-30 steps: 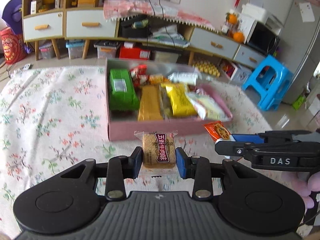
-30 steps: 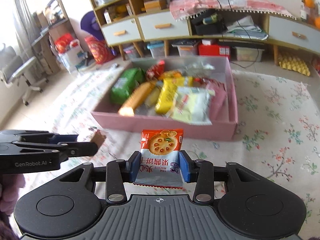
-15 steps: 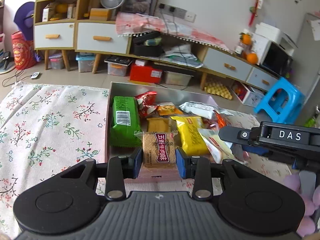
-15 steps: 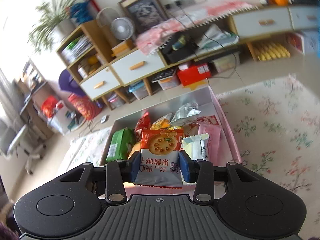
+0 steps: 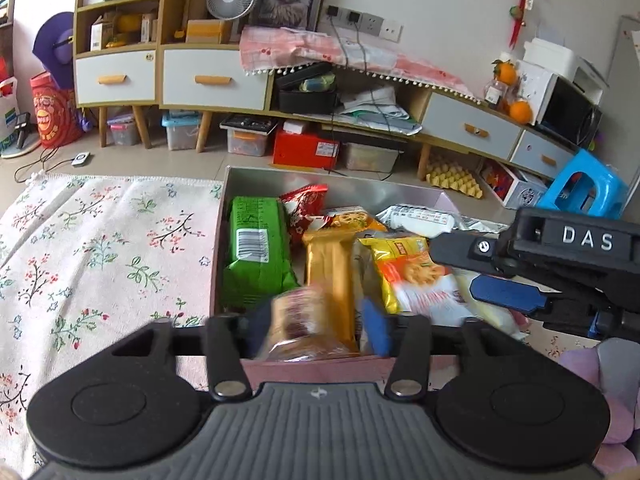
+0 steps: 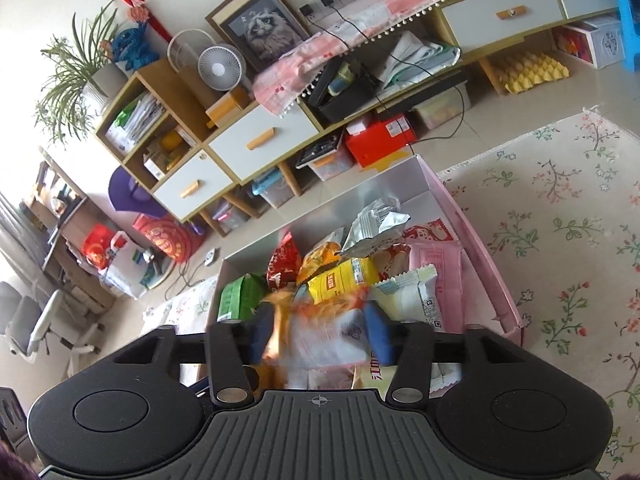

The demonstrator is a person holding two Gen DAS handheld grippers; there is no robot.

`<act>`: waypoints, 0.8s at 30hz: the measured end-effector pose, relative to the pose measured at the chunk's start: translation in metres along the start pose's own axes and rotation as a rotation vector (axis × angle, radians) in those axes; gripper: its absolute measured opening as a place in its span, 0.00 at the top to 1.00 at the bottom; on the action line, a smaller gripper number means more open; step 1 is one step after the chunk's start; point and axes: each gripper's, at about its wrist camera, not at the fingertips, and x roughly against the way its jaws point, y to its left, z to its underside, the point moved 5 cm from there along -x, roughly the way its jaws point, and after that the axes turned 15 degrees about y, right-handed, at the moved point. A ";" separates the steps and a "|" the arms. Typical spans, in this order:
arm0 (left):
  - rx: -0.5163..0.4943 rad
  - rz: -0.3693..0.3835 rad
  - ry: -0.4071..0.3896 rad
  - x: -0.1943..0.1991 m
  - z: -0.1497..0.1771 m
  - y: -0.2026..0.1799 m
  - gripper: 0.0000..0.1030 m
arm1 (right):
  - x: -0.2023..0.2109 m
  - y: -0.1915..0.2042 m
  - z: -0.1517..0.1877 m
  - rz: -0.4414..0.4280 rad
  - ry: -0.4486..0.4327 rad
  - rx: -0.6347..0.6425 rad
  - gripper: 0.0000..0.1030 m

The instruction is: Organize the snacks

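Observation:
A pink box (image 5: 312, 372) on the floral cloth holds several snack packs: a green pack (image 5: 256, 256), a gold bar (image 5: 332, 280), a yellow pack (image 5: 404, 268). My left gripper (image 5: 316, 326) hangs over the box's near wall with its jaws spread; a brown beef-snack packet (image 5: 300, 324) is blurred between them, dropping. My right gripper (image 6: 318, 330) is over the box (image 6: 492, 276) too, jaws spread, with the orange-and-white biscuit packet (image 6: 324, 328) blurred between them. The right gripper also shows in the left wrist view (image 5: 508, 292).
The floral cloth (image 5: 100, 248) spreads left of the box and to its right (image 6: 568, 216). Behind stand low cabinets with drawers (image 5: 212, 76), storage bins, a red box (image 5: 306, 148) and a blue stool (image 5: 584, 188).
Both grippers have moved forward over the box and opened. The brown packet and the biscuit packet, held firmly before, are now blurred and slipping down between the spread jaws.

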 end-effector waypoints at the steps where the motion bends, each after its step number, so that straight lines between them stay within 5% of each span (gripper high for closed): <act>1: -0.006 -0.003 -0.003 0.002 0.001 -0.001 0.40 | 0.002 0.001 -0.001 0.000 -0.005 0.006 0.36; 12: 0.014 -0.070 0.029 0.045 0.012 0.001 0.03 | 0.037 0.014 0.014 0.125 0.021 0.086 0.19; 24: 0.087 -0.135 0.169 0.098 0.055 0.009 0.00 | 0.106 0.049 0.075 0.321 0.075 0.161 0.04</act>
